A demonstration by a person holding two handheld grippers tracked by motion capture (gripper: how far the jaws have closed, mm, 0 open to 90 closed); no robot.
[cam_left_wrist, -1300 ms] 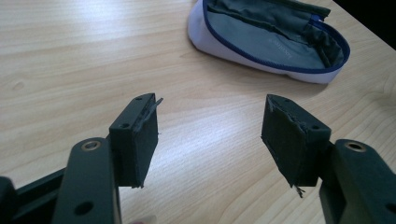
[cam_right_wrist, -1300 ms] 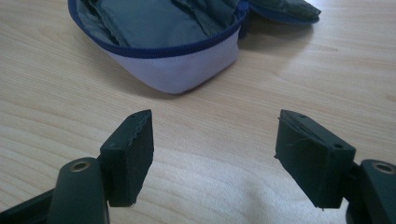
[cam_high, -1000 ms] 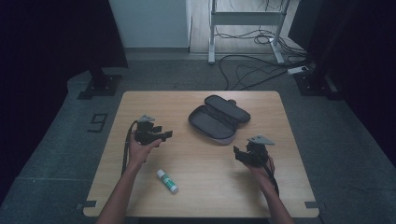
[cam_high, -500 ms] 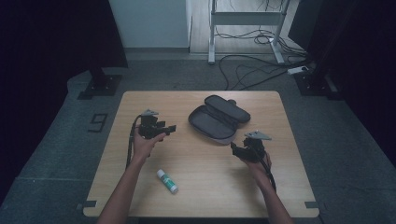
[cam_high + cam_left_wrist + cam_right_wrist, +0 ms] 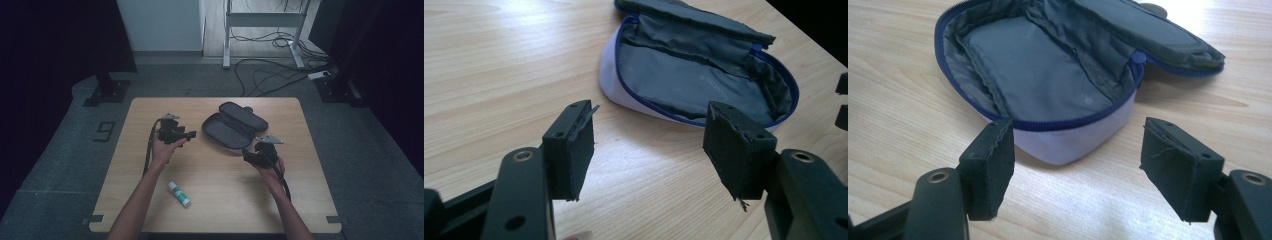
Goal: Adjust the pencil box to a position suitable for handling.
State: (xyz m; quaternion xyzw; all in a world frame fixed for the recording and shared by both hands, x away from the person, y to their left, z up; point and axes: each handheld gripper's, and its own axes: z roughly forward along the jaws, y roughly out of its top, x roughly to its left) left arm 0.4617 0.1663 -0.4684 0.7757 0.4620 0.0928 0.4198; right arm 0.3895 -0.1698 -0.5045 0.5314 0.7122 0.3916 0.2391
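An unzipped grey pouch [image 5: 233,126] with a blue zipper lies open at the table's middle back, its lid flipped away. My left gripper [image 5: 186,135] hovers just left of it, jaws wide and empty; its own view shows the pouch [image 5: 704,80] ahead to the right. My right gripper [image 5: 248,156] sits at the pouch's near right corner, open, with the pouch wall [image 5: 1073,140] close in front between the two jaws [image 5: 1075,165]. A white glue stick with a green cap [image 5: 179,194] lies on the table near my left forearm.
The wooden table [image 5: 150,115] has bare room at its left and front right. Cables trail from both grippers along my forearms. Beyond the far edge are a metal stand [image 5: 260,25] and floor cables [image 5: 265,75].
Both grippers have moved toward the pouch: the left one to the right and slightly away, the right one leftward and up to the pouch's near corner. Pouch and glue stick stayed put.
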